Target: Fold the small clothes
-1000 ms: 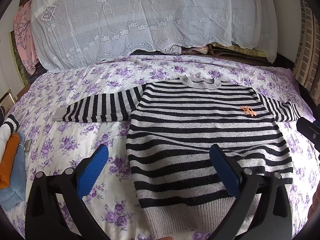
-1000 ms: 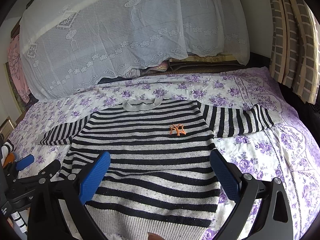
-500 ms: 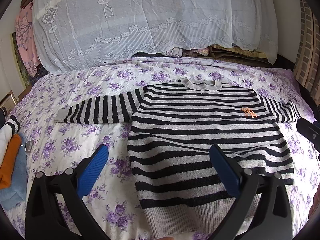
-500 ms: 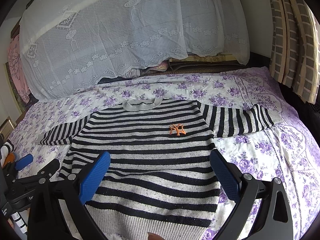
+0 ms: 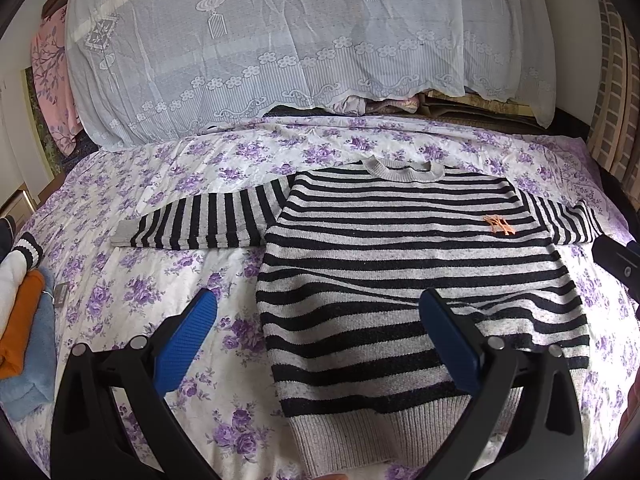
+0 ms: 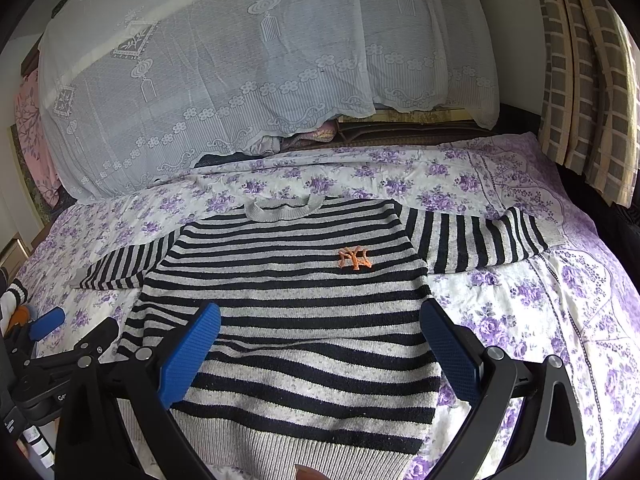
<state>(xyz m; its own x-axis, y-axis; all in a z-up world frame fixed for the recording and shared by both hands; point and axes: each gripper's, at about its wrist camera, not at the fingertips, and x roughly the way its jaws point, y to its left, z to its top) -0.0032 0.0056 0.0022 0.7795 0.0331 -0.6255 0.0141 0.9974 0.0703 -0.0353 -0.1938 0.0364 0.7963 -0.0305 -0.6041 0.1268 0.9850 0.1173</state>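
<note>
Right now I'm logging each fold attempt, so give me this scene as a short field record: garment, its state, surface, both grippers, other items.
garment: striped sweater, orange logo on chest
state: flat, face up, both sleeves spread sideways, unfolded
surface: floral bedsheet
left gripper: open, above the sweater's left edge, holding nothing
right gripper: open, above the sweater's lower body, holding nothing
other items: folded clothes stack at the bed's left side; lace cover behind

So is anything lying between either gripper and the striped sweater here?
Nothing visible. The sweater lies flat on the bedsheet, and the open left gripper and right gripper hover directly over its lower half.
</note>
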